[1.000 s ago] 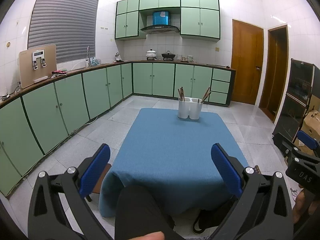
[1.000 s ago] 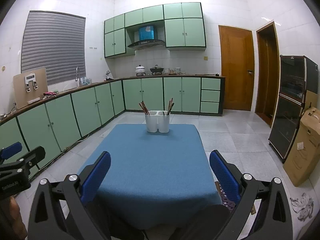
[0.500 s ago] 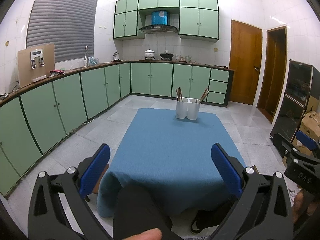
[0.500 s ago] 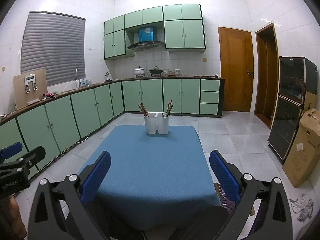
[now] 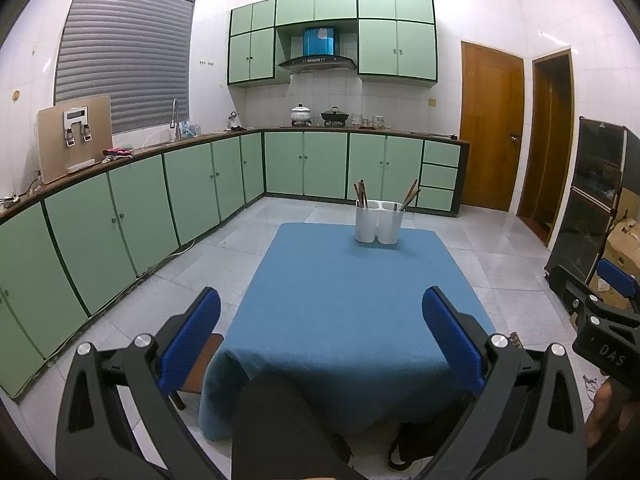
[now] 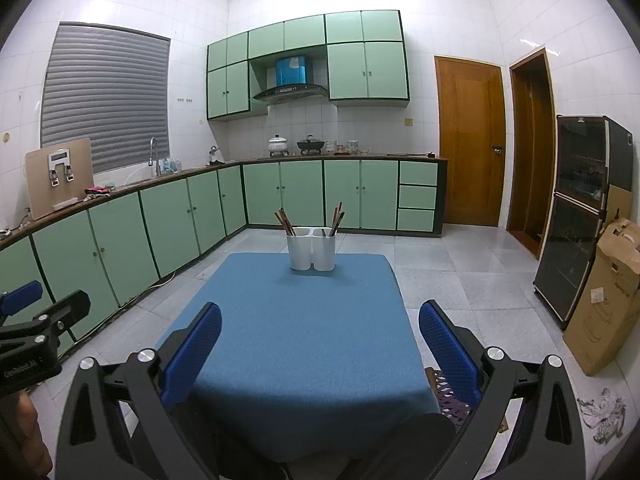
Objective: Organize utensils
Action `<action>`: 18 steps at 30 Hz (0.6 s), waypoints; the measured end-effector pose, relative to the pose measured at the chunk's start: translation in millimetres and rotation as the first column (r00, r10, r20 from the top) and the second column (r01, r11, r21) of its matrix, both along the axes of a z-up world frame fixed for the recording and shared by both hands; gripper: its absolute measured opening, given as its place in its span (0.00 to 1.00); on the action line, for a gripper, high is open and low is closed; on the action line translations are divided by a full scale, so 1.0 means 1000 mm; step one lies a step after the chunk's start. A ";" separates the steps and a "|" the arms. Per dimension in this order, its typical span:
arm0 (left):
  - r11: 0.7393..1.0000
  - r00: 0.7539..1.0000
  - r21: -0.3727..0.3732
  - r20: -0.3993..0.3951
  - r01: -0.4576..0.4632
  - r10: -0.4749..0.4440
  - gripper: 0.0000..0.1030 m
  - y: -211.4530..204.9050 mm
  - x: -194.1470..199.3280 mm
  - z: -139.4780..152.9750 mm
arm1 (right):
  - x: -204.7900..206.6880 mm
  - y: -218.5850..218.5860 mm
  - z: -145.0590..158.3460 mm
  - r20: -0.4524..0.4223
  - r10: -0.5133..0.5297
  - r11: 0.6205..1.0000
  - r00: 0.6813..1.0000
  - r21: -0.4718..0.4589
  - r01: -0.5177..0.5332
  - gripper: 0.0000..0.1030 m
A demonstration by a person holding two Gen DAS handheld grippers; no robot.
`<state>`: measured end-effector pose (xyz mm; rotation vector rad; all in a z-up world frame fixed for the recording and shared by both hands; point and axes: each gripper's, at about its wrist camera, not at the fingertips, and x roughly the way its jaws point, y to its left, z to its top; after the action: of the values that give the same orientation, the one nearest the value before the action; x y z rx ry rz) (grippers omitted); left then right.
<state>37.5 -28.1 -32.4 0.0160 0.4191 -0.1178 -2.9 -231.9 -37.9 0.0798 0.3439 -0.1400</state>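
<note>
My left tongs (image 5: 320, 330) gape empty at the near edge of the blue-clothed desk (image 5: 352, 304). At its far edge stands the white twin-cup plastic holder (image 5: 378, 222) with brown wooden chopsticks (image 5: 361, 194). My right tongs (image 6: 320, 340) gape empty too. A hasty reach could topple it.

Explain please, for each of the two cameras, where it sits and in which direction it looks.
Left wrist: sits on the left gripper, jaws open, facing the blue table; a dark-clothed leg shows, and the right gripper at the right edge.
Right wrist: sits on the right gripper, jaws open, facing the same way; the left gripper shows at the left edge.
Both share the white utensil holder with chopsticks and the green cabinets.
</note>
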 end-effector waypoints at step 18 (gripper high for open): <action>1.000 1.000 0.000 0.005 -0.004 0.004 0.95 0.004 0.001 0.002 | 0.000 0.000 -0.001 0.002 -0.003 1.000 1.000 0.005 0.003 0.94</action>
<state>38.9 -24.2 -30.2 0.0151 0.4140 -0.1143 -3.3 -231.7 -38.5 0.0850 0.3422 -0.1423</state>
